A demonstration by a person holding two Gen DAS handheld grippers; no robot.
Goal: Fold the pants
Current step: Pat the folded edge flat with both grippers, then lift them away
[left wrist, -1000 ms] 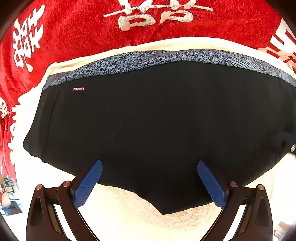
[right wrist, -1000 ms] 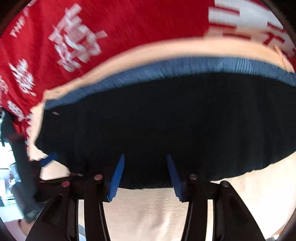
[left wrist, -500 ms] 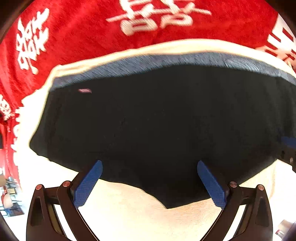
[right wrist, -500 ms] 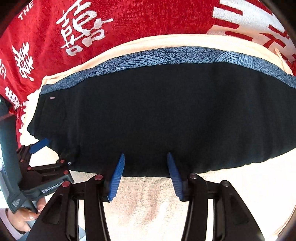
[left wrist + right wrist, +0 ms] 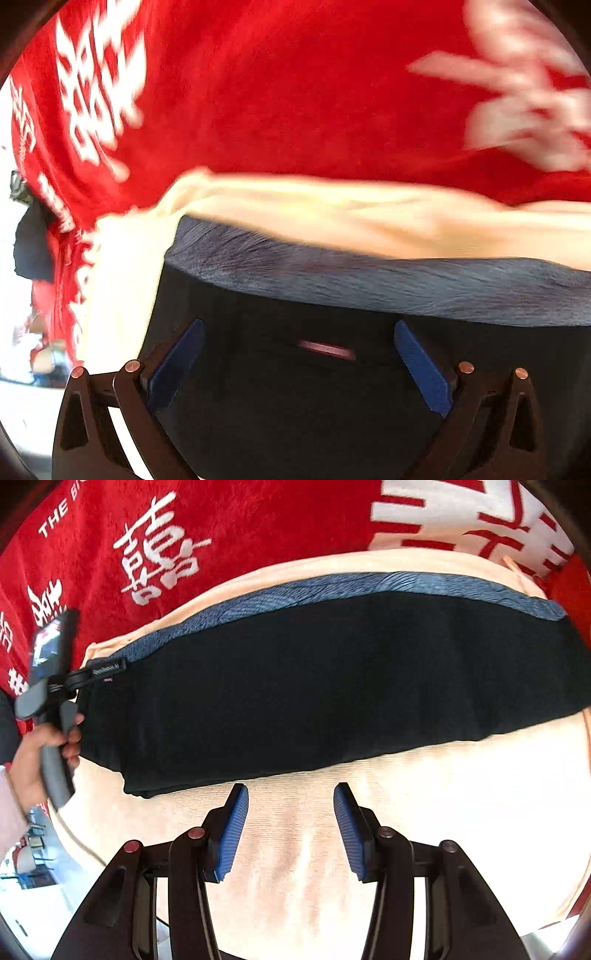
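Left gripper (image 5: pixel 299 354) has swung from the pants' (image 5: pixel 332 672) near hem to the waistband corner, fingers spread wide above the small red label (image 5: pixel 325 349), its lettering blurred.

Right gripper (image 5: pixel 290 827) hovers half open and empty over the cream towel (image 5: pixel 443 812); the red cloth (image 5: pixel 258 524) reads "THE" beside white characters.

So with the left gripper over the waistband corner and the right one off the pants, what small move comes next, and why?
Probably lower the left gripper onto the pants at the corner by the grey-blue waistband and close. Its fingers stand wide apart over the black cloth near the small red label, gripping nothing, and the right gripper hangs open over the cream towel.
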